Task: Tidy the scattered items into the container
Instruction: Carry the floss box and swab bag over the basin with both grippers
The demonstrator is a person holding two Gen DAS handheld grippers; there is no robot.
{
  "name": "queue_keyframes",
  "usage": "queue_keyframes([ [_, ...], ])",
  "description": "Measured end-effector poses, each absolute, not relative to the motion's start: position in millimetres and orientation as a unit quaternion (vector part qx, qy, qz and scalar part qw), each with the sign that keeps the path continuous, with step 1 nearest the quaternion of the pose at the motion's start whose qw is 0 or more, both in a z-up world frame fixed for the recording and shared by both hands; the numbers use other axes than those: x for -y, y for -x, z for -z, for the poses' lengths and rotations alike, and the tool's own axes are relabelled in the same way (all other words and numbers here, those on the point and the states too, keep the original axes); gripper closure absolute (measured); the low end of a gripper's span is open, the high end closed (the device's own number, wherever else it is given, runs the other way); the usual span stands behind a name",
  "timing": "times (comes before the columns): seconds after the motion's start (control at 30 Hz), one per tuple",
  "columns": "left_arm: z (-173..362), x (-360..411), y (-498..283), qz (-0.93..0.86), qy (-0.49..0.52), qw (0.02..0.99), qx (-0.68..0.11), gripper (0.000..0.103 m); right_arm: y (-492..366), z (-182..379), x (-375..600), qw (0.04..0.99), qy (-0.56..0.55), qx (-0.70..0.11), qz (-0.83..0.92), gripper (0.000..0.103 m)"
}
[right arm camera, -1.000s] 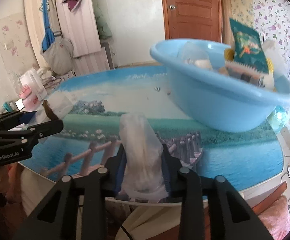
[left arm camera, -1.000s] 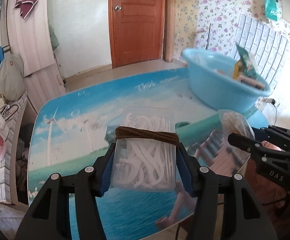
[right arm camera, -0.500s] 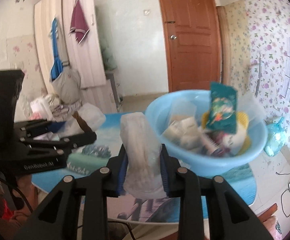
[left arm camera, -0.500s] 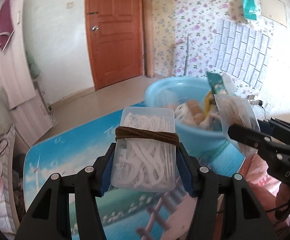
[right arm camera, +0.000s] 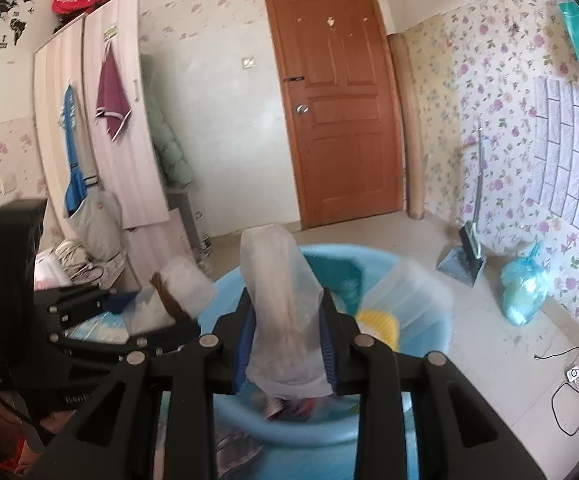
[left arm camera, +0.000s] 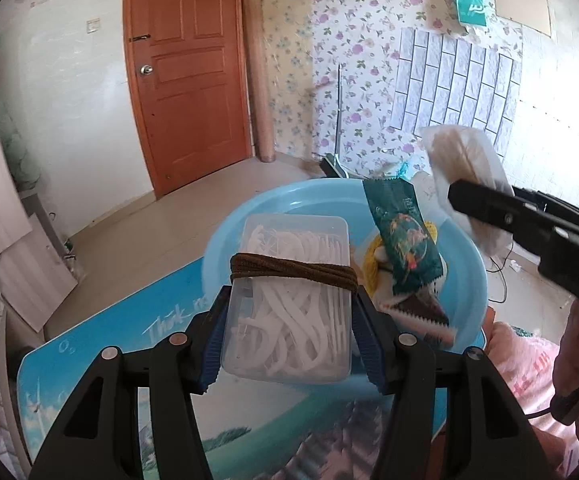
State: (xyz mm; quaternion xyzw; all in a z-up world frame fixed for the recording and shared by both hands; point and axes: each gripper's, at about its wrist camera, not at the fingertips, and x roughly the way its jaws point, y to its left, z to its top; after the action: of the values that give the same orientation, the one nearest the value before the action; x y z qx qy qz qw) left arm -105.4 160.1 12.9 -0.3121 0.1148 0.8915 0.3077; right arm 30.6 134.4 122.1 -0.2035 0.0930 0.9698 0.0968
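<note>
My left gripper (left arm camera: 289,316) is shut on a clear box of white floss picks (left arm camera: 289,300) bound with a brown band, held over the near-left rim of the light blue basin (left arm camera: 241,228). My right gripper (right arm camera: 285,340) is shut on a clear plastic packet with beige contents (right arm camera: 281,300), held above the basin (right arm camera: 425,332). The packet (left arm camera: 465,184) also shows at right in the left wrist view, over the basin's right side. The basin holds a green snack packet (left arm camera: 405,240), a yellow item (left arm camera: 373,264) and other things.
The basin stands at the far right end of a table with a blue landscape print (left arm camera: 129,332). Beyond are a wooden door (left arm camera: 185,72), a dustpan (right arm camera: 461,256) and a blue bag (right arm camera: 525,288) on the floor. Pink cloth (left arm camera: 529,372) lies at the right.
Both grippers have risen and moved forward from over the table to above the basin, each still holding its item.
</note>
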Motion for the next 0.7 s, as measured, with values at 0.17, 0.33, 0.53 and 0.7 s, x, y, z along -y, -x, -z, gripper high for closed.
queue_keyframes([
  [0.17,-3,-174,121,-0.885,0.328,0.308,-0.121,0.047,-24,-117,-162,0.137,0.209,-0.102,-0.963,0.074],
  [0.33,3,-184,130,-0.882,0.329,0.307,-0.141,0.046,-14,-96,-172,0.136,0.236,-0.114,-0.955,0.074],
  [0.53,4,-186,137,-0.878,0.337,0.31,-0.138,0.044,2,-83,-167,0.104,0.242,-0.128,-0.956,0.074],
  [0.7,-1,-185,132,-0.886,0.32,0.306,-0.135,0.028,18,-83,-155,0.078,0.245,-0.113,-0.96,0.074],
])
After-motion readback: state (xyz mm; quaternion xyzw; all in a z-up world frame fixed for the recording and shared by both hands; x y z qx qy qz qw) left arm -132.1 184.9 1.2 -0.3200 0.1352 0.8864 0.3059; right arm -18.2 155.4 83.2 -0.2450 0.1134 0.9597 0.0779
